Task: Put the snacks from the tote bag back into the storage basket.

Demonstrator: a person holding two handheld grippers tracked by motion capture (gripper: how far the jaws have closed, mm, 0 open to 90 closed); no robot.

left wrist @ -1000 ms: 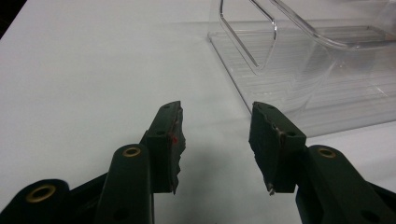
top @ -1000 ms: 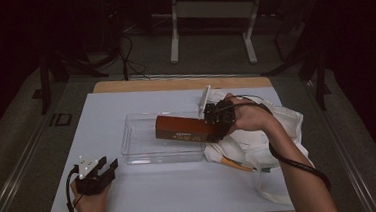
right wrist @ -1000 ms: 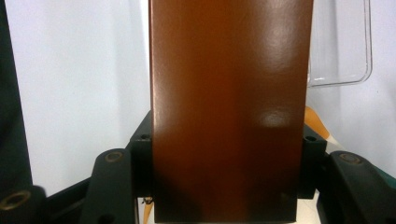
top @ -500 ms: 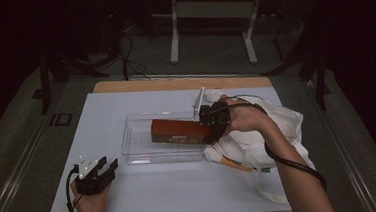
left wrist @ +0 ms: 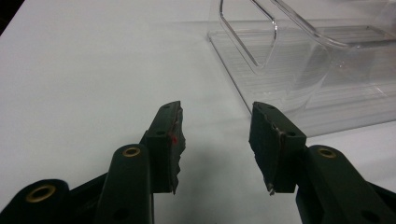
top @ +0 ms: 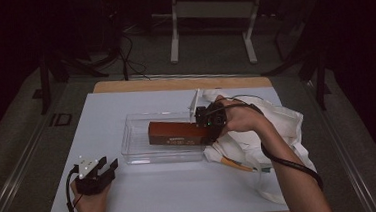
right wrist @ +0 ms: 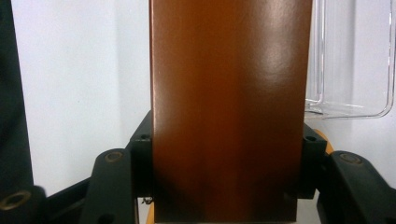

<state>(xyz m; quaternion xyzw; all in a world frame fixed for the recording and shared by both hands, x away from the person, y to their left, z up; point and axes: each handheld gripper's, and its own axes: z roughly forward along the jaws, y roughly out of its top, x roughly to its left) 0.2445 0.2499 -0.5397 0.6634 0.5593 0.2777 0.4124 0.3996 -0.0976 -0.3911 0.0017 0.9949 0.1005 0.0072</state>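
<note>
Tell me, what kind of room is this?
Probably a lab or recording studio, not a home: a white-covered table stands alone among dark surroundings, cables trail over the floor, and a bare metal stand sits behind.

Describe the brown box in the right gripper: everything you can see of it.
The brown box is long and rectangular, with a smooth reddish-brown, slightly glossy surface and a dark label strip along one side in the high view. It lies roughly level over the clear plastic bin, its far end reaching into the bin. The right gripper clamps its near end, a black jaw pressing each long side. Whether its underside rests on the bin floor cannot be told.
</note>
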